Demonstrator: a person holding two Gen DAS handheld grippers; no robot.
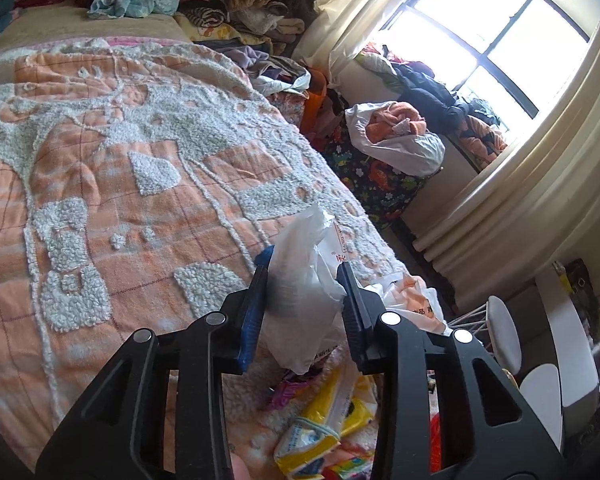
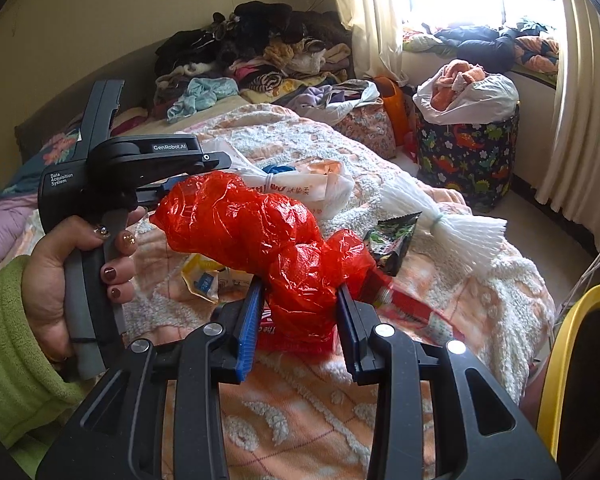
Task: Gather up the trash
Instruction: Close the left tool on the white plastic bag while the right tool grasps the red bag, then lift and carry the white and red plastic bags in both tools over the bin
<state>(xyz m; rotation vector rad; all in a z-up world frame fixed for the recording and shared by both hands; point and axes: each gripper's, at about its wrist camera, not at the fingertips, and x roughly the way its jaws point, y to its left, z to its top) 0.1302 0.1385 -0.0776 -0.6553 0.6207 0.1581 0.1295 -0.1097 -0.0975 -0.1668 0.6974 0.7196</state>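
Pickup step: left tool (image 1: 304, 276) pinching crumpled white plastic bag (image 1: 306, 280); right tool (image 2: 298, 300) pinching crumpled red plastic bag (image 2: 268, 236). Next: carry both off bed (image 1: 100, 184) to bin.

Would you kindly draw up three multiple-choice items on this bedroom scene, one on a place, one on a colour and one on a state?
1. Where does the dinosaur-print fabric bin stand?
A. on the bed
B. on the floor by the window
C. on the white chair

2. What colour is the crumpled plastic bag in the right gripper?
A. red
B. blue
C. black

3. How does the left gripper stand?
A. wide open, empty
B. shut on a white plastic bag
C. shut on a yellow packet

Key: 1 B, it sits on the floor beside the curtain; 2 A, the bag is bright red; 3 B, its fingers squeeze the white bag.
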